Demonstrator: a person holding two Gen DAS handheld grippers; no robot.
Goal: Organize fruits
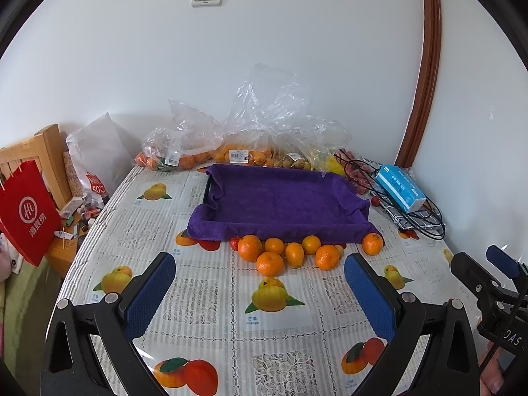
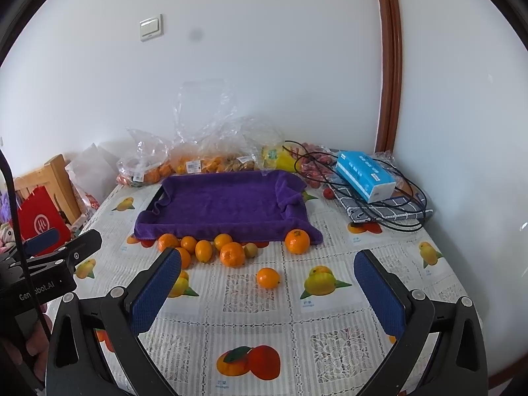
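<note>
Fruit-print tablecloth (image 2: 264, 323) holds loose oranges (image 2: 232, 254) at 12 o'clock, touching the purple-lined tray (image 2: 224, 201); both the left gripper (image 1: 260, 297) and right gripper (image 2: 267, 297) hover spread and empty. Nudged oranges could roll away.

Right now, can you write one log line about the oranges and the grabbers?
left gripper: open, empty | right gripper: open, empty | oranges: loose on table before purple tray | tray: no fruit

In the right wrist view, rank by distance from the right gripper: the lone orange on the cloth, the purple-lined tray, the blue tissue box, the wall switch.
From the right gripper:
1. Lone orange, just ahead between the jaws.
2. Purple-lined tray, centre, behind the orange cluster.
3. Blue tissue box, far right corner.
4. Wall switch, high on the back wall, left.
</note>
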